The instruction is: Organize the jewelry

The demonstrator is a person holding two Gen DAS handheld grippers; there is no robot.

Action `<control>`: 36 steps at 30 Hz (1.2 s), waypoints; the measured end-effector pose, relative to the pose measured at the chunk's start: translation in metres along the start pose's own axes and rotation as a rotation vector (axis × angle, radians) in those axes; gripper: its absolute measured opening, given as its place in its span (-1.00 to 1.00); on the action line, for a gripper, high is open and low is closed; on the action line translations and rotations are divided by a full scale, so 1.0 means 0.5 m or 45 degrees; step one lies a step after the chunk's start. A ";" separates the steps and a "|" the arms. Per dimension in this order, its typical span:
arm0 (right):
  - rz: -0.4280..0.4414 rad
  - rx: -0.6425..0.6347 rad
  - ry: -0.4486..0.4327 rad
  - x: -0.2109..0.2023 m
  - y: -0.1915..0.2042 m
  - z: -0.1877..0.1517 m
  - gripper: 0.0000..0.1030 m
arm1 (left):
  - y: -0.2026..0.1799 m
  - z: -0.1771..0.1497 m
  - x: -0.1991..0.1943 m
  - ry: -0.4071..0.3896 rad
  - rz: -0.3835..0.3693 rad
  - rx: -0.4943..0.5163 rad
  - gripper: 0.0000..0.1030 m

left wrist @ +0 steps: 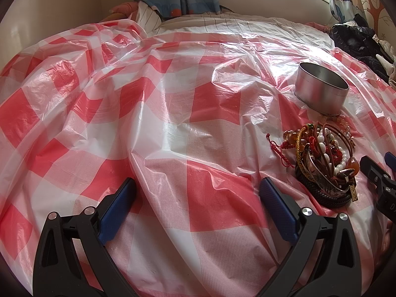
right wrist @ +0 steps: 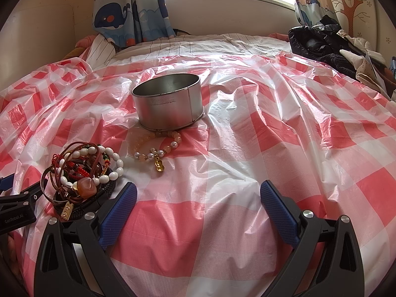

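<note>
A pile of bracelets (left wrist: 324, 163) lies on a red-and-white checked plastic sheet (left wrist: 173, 113), to the right of my left gripper (left wrist: 198, 190), which is open and empty. The pile also shows in the right wrist view (right wrist: 84, 175), just left of my right gripper (right wrist: 198, 193), which is open and empty. A round metal tin (right wrist: 169, 101), open at the top, stands beyond the pile; it also shows in the left wrist view (left wrist: 321, 89). A pale bead bracelet with a gold charm (right wrist: 158, 148) lies apart, against the tin's front.
The sheet (right wrist: 272, 136) covers a bed with striped bedding (right wrist: 198, 44). Dark clothes (right wrist: 319, 42) are heaped at the far right. Whale-print curtains (right wrist: 128, 12) and a window are behind. The other gripper's tip shows at each view's edge (left wrist: 376, 173).
</note>
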State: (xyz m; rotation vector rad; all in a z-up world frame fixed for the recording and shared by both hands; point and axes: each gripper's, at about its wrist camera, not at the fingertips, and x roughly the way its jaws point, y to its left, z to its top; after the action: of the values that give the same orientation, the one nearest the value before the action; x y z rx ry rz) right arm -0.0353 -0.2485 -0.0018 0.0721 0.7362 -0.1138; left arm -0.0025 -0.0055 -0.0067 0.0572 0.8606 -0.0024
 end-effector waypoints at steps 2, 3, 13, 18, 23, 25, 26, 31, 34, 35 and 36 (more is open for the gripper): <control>0.000 0.000 0.000 0.000 0.000 0.000 0.85 | 0.000 0.000 0.000 -0.001 0.000 0.001 0.86; -0.001 -0.001 0.001 0.000 0.000 0.000 0.85 | 0.000 0.000 0.000 -0.001 0.000 0.000 0.86; -0.019 -0.012 0.017 0.005 0.005 0.001 0.85 | -0.001 0.000 0.000 -0.003 0.000 0.000 0.86; -0.023 -0.016 0.023 0.010 0.005 0.003 0.85 | 0.000 0.001 -0.002 -0.007 0.000 0.000 0.86; -0.027 -0.020 0.029 0.011 0.006 0.001 0.85 | 0.001 0.002 -0.004 -0.009 0.000 0.001 0.86; -0.028 -0.021 0.031 0.012 0.006 0.000 0.85 | 0.002 0.003 -0.004 -0.010 -0.001 0.000 0.86; -0.030 -0.023 0.034 0.012 0.003 -0.003 0.85 | 0.001 0.003 -0.004 -0.009 -0.001 0.000 0.86; -0.033 -0.028 0.041 0.014 0.008 0.002 0.85 | 0.002 0.004 -0.003 -0.011 -0.001 0.000 0.86; -0.032 -0.027 0.042 0.014 0.008 0.002 0.85 | 0.003 0.005 -0.006 -0.016 -0.002 -0.001 0.86; -0.031 -0.028 0.044 0.012 0.004 -0.001 0.85 | 0.003 0.006 -0.009 -0.023 -0.002 0.000 0.86; -0.031 -0.027 0.043 0.014 0.007 0.001 0.85 | 0.002 0.007 -0.014 -0.038 0.000 0.007 0.86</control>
State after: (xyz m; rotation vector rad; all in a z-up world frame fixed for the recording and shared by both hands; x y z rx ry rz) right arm -0.0293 -0.2455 -0.0058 0.0450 0.7721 -0.1284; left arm -0.0041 -0.0050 0.0008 0.0622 0.8308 -0.0055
